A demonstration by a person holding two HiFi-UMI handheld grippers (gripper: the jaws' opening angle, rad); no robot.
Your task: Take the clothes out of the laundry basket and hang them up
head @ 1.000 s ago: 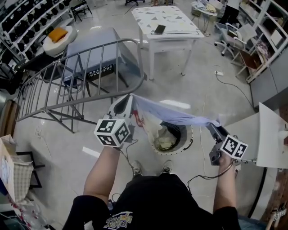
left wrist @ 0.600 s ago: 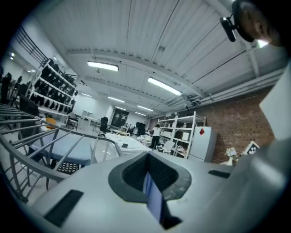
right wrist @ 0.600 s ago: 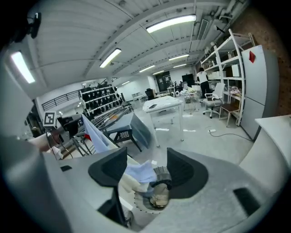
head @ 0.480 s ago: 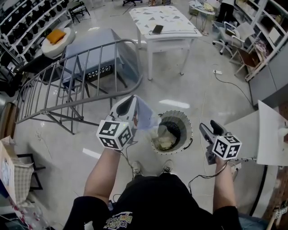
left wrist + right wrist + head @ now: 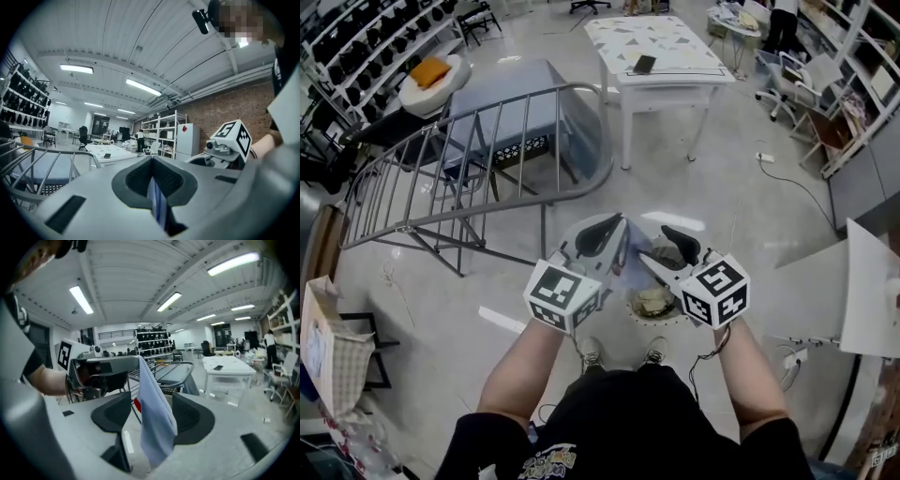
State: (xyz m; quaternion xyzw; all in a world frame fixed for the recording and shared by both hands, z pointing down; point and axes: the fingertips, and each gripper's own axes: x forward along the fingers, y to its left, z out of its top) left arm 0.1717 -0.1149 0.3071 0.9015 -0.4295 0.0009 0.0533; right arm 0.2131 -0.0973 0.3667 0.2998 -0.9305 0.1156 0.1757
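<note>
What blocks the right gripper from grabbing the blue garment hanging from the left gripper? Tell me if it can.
Probably yes, nothing seems to block it. The garment hangs from the shut left gripper and drapes between the open jaws of the right gripper; closing them should catch it.

Laundry basket [image 5: 651,319] on floor [image 5: 722,187]

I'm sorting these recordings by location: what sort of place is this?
Probably a lab or workshop hall rather than a home: open metal shelves near a brick wall, a smooth grey floor, and a drying rack and a white table standing out in the open.
</note>
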